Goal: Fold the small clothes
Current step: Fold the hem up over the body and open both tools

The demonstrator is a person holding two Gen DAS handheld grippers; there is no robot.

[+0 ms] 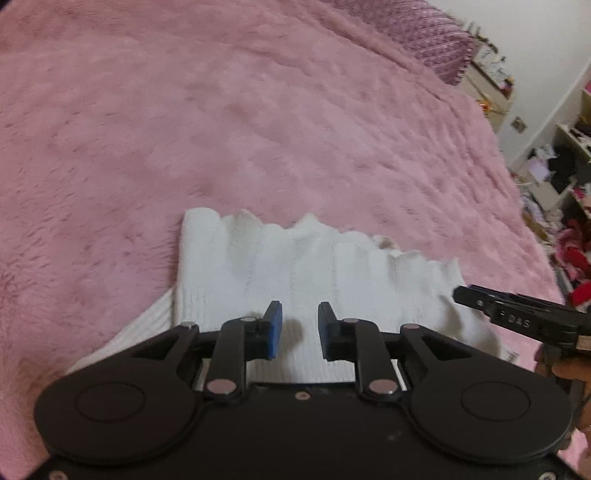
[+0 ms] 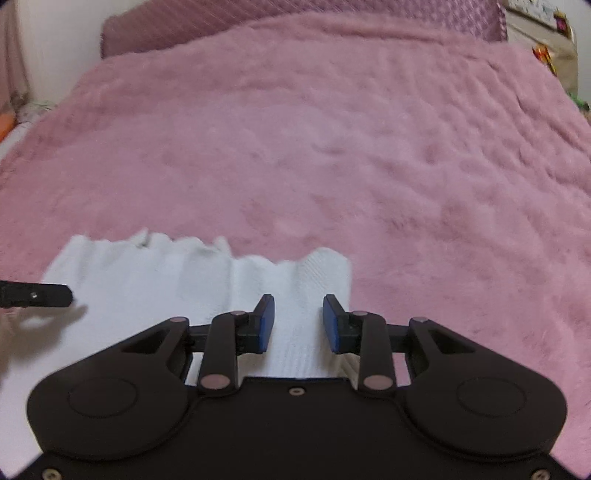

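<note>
The white knit garment (image 1: 295, 273) lies on the pink fluffy blanket (image 1: 258, 129), filling the lower middle of the left wrist view and the lower left of the right wrist view, its wavy far edge turned toward the headboard (image 2: 295, 18). The main risk appears to be a lopsided fold: the ribbed knit looks soft and stretchy, so a shallow pinch could take only the top layer, and the plush blanket could drag at the cloth. The left gripper (image 1: 300, 328) hovers low over the garment's middle, fingers spread and holding nothing. The right gripper (image 2: 298, 325) hangs over the garment's right edge, likewise spread and empty, pointing up the bed.
</note>
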